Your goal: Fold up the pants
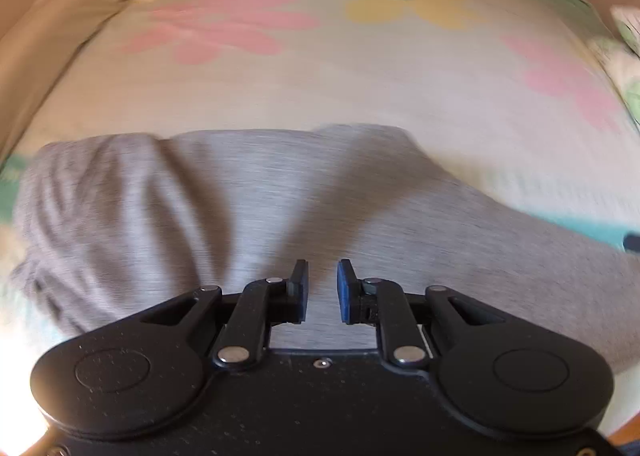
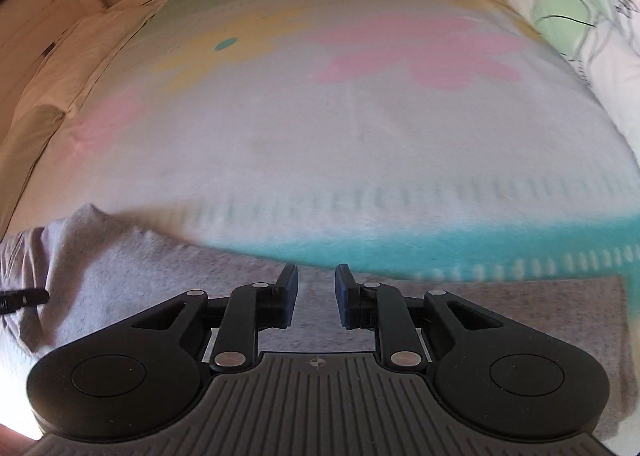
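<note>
Grey pants (image 1: 248, 192) lie on a bed blanket with pink and yellow flowers (image 1: 360, 68). In the left wrist view the gathered waist end is at the left and the fabric runs off to the right. My left gripper (image 1: 322, 290) is open and empty, just above the grey fabric. In the right wrist view the pants (image 2: 132, 272) stretch across the bottom, with a straight edge at the right. My right gripper (image 2: 316, 294) is open and empty over the fabric. A dark tip of the other gripper (image 2: 24, 298) shows at the left edge.
A beige pillow (image 1: 60, 16) lies at the far left against a wooden headboard. A white quilt with green flower print (image 2: 580, 4) is bunched at the far right. The blanket has a teal stripe (image 2: 480, 244) near the pants.
</note>
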